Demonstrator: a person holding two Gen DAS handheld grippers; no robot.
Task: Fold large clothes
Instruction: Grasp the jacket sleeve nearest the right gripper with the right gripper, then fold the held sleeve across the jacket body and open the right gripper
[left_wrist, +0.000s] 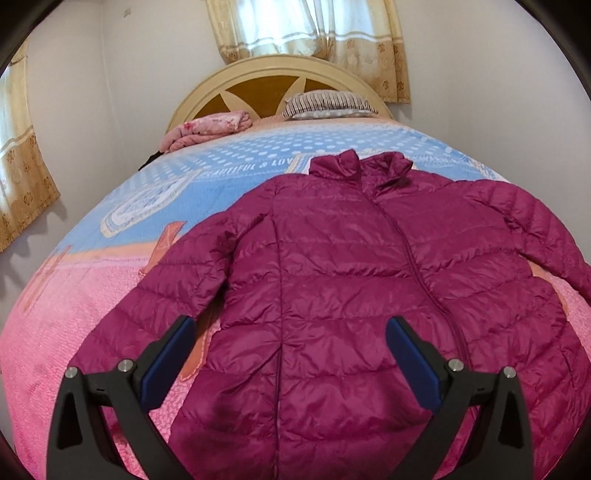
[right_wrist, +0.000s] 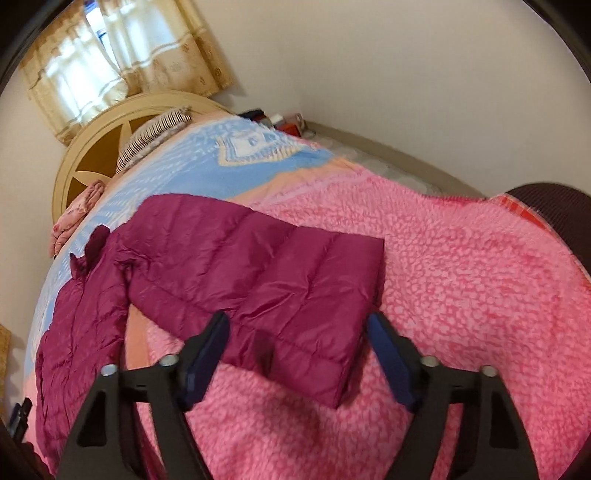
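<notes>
Now jacket lies flat (zipped) mid-bed; L gripper jaws apart over hem, R gripper jaws apart astride cuff.

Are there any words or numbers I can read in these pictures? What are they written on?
"BEAUTIFUL & LOV", with the rest hidden behind the purple jacket's collar: white letters on the blue part of the bedspread, seen from the left wrist.
The first letters are faint, so "BEAUTIFUL" is my best reading.
Right wrist view: the bedspread print is too blurred to read.
The jacket shows no readable label or brand.
No numbers anywhere.
</notes>
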